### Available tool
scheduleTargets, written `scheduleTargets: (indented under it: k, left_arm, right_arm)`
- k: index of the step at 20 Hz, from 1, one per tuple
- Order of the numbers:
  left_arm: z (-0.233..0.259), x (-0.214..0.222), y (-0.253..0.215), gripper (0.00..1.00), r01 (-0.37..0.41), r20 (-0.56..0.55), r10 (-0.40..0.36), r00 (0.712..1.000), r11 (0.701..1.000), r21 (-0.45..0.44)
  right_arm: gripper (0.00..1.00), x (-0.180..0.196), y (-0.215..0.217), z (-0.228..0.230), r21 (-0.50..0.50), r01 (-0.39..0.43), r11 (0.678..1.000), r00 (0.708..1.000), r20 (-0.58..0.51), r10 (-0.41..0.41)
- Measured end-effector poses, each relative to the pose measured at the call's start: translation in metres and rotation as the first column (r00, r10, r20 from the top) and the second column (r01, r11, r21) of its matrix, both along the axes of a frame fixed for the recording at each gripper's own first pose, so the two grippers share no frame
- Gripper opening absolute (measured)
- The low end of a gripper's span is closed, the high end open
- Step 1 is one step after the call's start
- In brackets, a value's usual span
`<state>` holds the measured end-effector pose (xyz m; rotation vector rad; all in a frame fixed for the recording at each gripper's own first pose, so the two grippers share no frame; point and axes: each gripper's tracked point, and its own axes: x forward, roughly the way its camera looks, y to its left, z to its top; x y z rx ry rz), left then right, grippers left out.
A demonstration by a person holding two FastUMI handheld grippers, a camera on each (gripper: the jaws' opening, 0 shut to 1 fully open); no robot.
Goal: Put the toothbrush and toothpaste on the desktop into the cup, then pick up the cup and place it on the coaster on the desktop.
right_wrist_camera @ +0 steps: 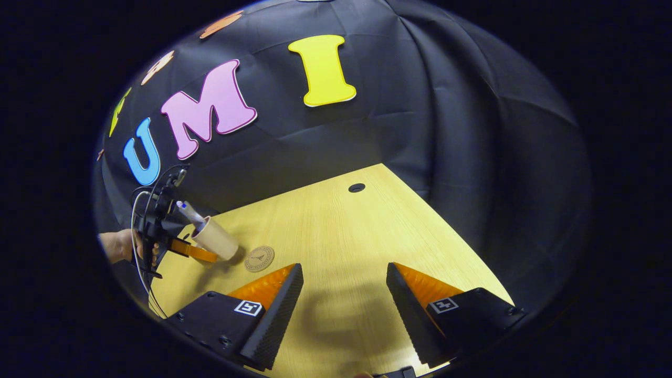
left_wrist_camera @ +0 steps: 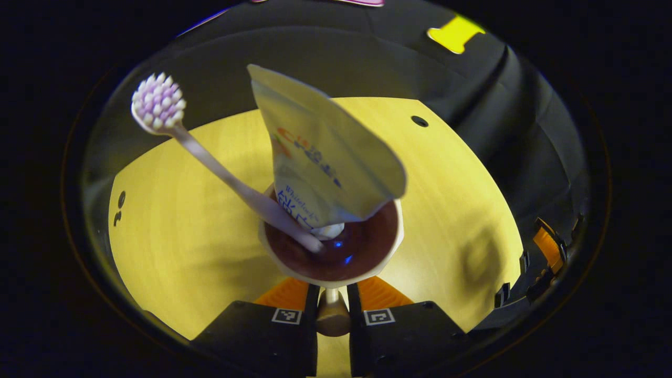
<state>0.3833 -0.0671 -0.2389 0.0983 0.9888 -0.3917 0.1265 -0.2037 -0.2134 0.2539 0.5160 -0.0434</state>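
A pale cup [left_wrist_camera: 392,242] with a dark inside is close in front of me in the left gripper view. In it stand a white toothbrush [left_wrist_camera: 210,157] with a purple-white head and a toothpaste tube [left_wrist_camera: 325,157]. My left gripper [left_wrist_camera: 332,294] is shut on a tan part at the cup's near side. In the right gripper view the same cup [right_wrist_camera: 215,239] is tilted in the left gripper [right_wrist_camera: 157,231], its base just left of the round tan coaster [right_wrist_camera: 259,258]. My right gripper [right_wrist_camera: 344,310] is open above the table with nothing between its fingers.
The light wooden table [right_wrist_camera: 341,231] has a small dark hole [right_wrist_camera: 356,187] near its far edge, against the black cloth wall. A hand [right_wrist_camera: 118,245] holds the left gripper. The right gripper [left_wrist_camera: 548,247] shows at the right edge of the left gripper view.
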Motion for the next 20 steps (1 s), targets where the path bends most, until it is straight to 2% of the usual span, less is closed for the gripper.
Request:
scheduleTargets:
  k: [4,5,6,7,10,11,12,15,16,17,20]
  left_arm:
    - [-0.009,0.004,-0.031,0.29,0.061,-0.001,-0.061,0.998,0.997,0.040]
    - [-0.012,0.003,-0.036,0.34,0.068,-0.003,-0.068,0.998,0.997,0.047]
    - [-0.013,0.001,-0.039,0.34,0.072,-0.009,-0.071,0.997,0.996,0.048]
    - [-0.012,0.002,-0.041,0.29,0.073,-0.013,-0.072,0.997,0.996,0.044]
    - [-0.010,0.007,-0.039,0.29,0.078,-0.022,-0.077,0.997,0.996,0.045]
    - [-0.011,0.010,-0.040,0.34,0.084,-0.022,-0.083,0.996,0.995,0.056]
    - [-0.013,0.007,-0.042,0.30,0.088,-0.023,-0.087,0.996,0.994,0.068]
    - [-0.017,0.003,-0.041,0.31,0.081,-0.039,-0.077,0.996,0.992,0.101]
    - [-0.011,0.003,-0.041,0.36,0.081,-0.035,-0.078,0.996,0.992,0.102]
    - [-0.012,0.002,-0.038,0.31,0.083,-0.037,-0.079,0.996,0.991,0.107]
    - [-0.004,0.003,-0.036,0.37,0.090,-0.009,-0.090,0.996,0.989,0.114]
  right_arm:
    - [0.98,0.002,0.005,0.006,-0.002,-0.014,1.000,1.000,0.014,0.014]
    - [0.98,0.002,0.006,0.007,-0.002,-0.018,1.000,1.000,0.015,0.018]
    - [0.98,0.002,0.008,0.006,0.001,-0.022,1.000,1.000,0.013,0.022]
    - [0.98,0.002,0.010,0.006,0.003,-0.026,1.000,1.000,0.014,0.026]
    - [0.98,0.001,0.014,0.010,0.002,-0.037,0.999,0.999,0.026,0.037]
    - [0.98,0.001,0.014,0.010,0.000,-0.040,0.999,0.999,0.027,0.040]
    - [0.98,0.000,0.015,0.009,-0.001,-0.044,0.999,0.999,0.025,0.044]
    - [0.98,-0.002,0.018,0.008,0.005,-0.049,0.999,0.999,0.019,0.049]
    - [0.98,-0.004,0.018,0.009,0.006,-0.049,0.999,0.999,0.019,0.049]
    - [0.98,-0.003,0.019,0.010,0.006,-0.049,0.999,0.999,0.021,0.049]
    - [0.98,-0.003,0.021,0.011,0.007,-0.050,0.999,0.999,0.020,0.050]
